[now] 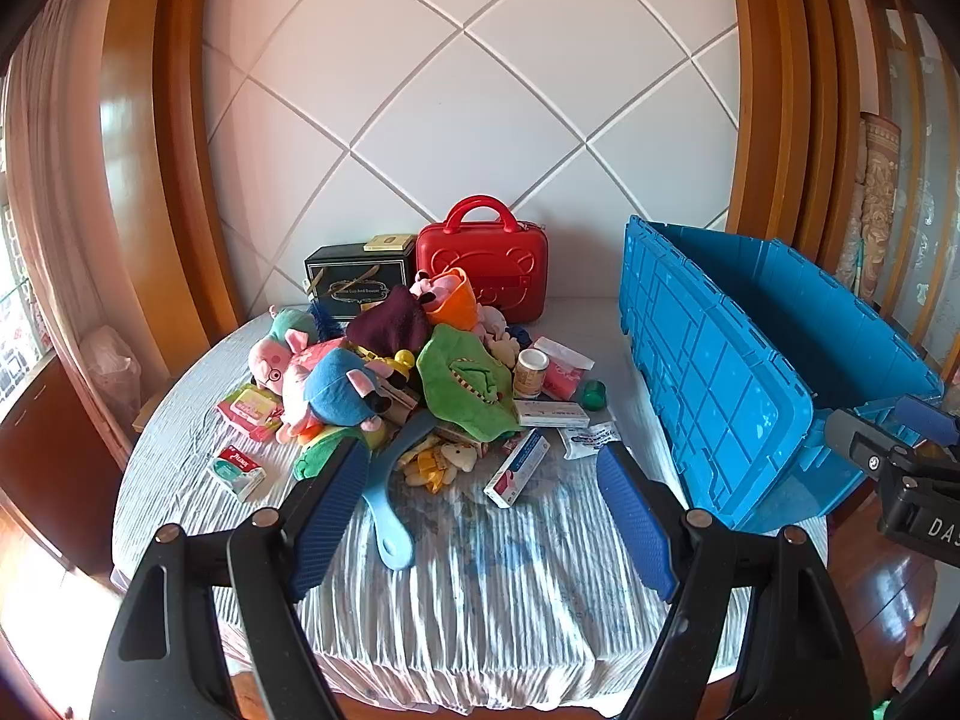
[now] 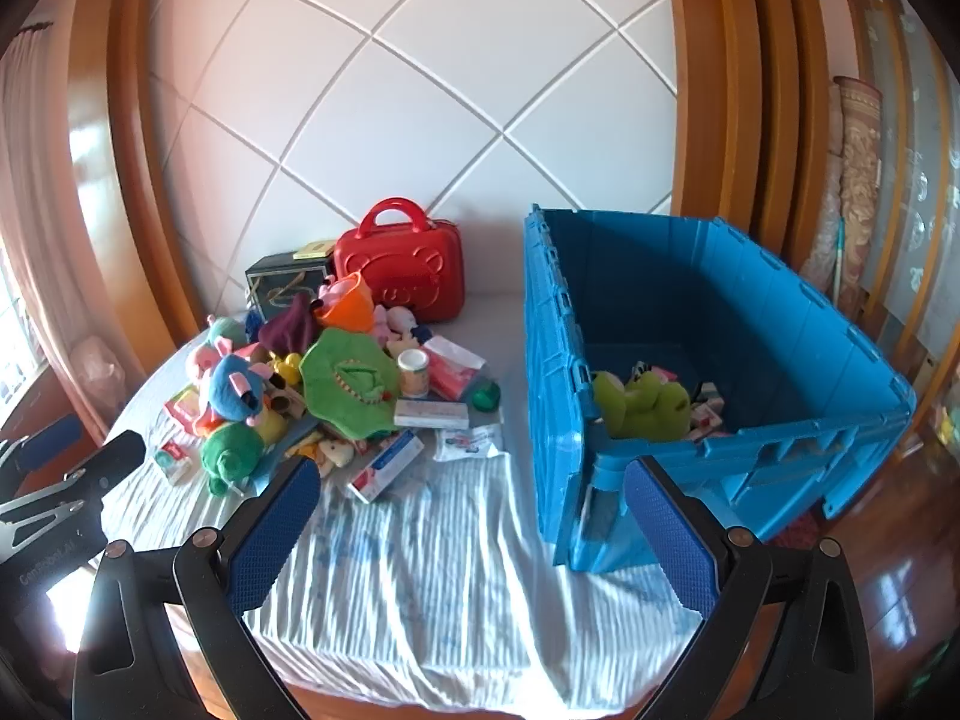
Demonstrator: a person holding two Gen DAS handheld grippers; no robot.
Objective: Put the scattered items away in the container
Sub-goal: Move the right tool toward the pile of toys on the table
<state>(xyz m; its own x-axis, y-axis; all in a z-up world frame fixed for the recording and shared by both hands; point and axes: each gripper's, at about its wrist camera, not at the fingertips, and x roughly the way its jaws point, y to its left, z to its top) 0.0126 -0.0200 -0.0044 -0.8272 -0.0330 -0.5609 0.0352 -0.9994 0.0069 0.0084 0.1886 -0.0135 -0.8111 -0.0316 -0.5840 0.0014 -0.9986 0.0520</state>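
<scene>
A heap of scattered items [image 1: 408, 384] lies on the striped cloth: plush toys, a green plush piece [image 1: 468, 384], a light-blue brush [image 1: 390, 504], small boxes and a jar [image 1: 531, 372]. My left gripper [image 1: 483, 510] hangs open just short of the heap, with only cloth between its blue pads. The blue crate [image 2: 750, 312] stands open to the right of the heap and holds a green plush [image 2: 642, 405] and a few small boxes. My right gripper [image 2: 474, 534] is open and holds nothing, near the crate's front left corner.
A red carry case [image 1: 486, 258] and a black gift box [image 1: 360, 282] stand against the white quilted wall behind the heap. The cloth-covered table [image 2: 420, 600] ends close below both grippers. Wooden frames flank the wall, and wooden floor shows at the right.
</scene>
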